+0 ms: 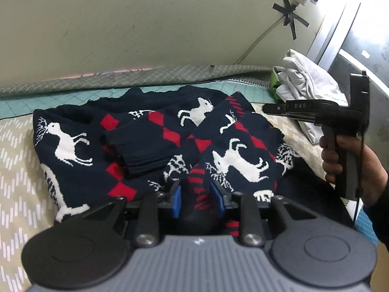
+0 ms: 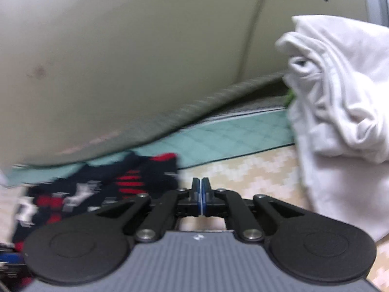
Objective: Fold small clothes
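A navy sweater with white deer and red diamonds lies partly folded on the bed. My left gripper is shut on a bunched edge of it near the front. The sweater also shows blurred at the lower left of the right wrist view. My right gripper is shut and empty, held above the beige bedding to the right of the sweater. It also shows from the side in the left wrist view, held by a hand.
A pile of white clothes lies at the right by the wall, large in the right wrist view. Beige patterned bedding and a teal quilted mat cover the bed. A cream wall stands behind.
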`<state>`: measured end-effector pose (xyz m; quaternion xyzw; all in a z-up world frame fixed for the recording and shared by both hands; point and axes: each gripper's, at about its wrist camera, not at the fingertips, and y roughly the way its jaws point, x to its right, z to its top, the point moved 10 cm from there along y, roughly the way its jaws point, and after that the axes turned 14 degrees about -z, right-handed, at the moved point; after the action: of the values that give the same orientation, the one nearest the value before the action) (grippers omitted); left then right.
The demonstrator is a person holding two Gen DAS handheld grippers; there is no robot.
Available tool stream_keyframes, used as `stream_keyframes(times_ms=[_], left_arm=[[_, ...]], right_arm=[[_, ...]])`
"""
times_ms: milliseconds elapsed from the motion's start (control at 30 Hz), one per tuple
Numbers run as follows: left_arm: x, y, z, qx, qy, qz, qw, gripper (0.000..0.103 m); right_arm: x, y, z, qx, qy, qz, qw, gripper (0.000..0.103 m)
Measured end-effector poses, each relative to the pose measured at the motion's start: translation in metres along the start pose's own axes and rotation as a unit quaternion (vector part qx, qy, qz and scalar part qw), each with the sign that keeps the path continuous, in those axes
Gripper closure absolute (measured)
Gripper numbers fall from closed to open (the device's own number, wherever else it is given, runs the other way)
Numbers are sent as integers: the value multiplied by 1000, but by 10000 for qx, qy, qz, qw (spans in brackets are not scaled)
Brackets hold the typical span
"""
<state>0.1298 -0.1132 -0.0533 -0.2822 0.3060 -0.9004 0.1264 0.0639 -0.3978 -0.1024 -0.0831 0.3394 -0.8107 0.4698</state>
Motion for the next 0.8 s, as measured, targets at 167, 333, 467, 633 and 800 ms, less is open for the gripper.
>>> stream_keyframes(times_ms=[167, 333, 467, 633, 800], left_arm=[[3, 2, -2, -55, 181, 89, 9998, 73], [5, 4, -3, -106, 310, 184, 9993, 73], [4, 5, -5, -139, 385, 212, 9989, 73], [4, -25, 8, 245, 487, 297, 9981, 58], [-2, -70, 28, 1112, 210, 127, 9935, 52]], right_arm=[[-33, -8, -4, 37, -520, 190, 9985, 32], [-46, 2, -23, 53, -1360, -272, 9903, 94], [-22, 12, -17, 30, -863, -577, 9946, 103], [-19, -30, -11, 572, -1031, -794, 9898, 64], [16, -101, -31, 617, -582, -240, 9961, 65]])
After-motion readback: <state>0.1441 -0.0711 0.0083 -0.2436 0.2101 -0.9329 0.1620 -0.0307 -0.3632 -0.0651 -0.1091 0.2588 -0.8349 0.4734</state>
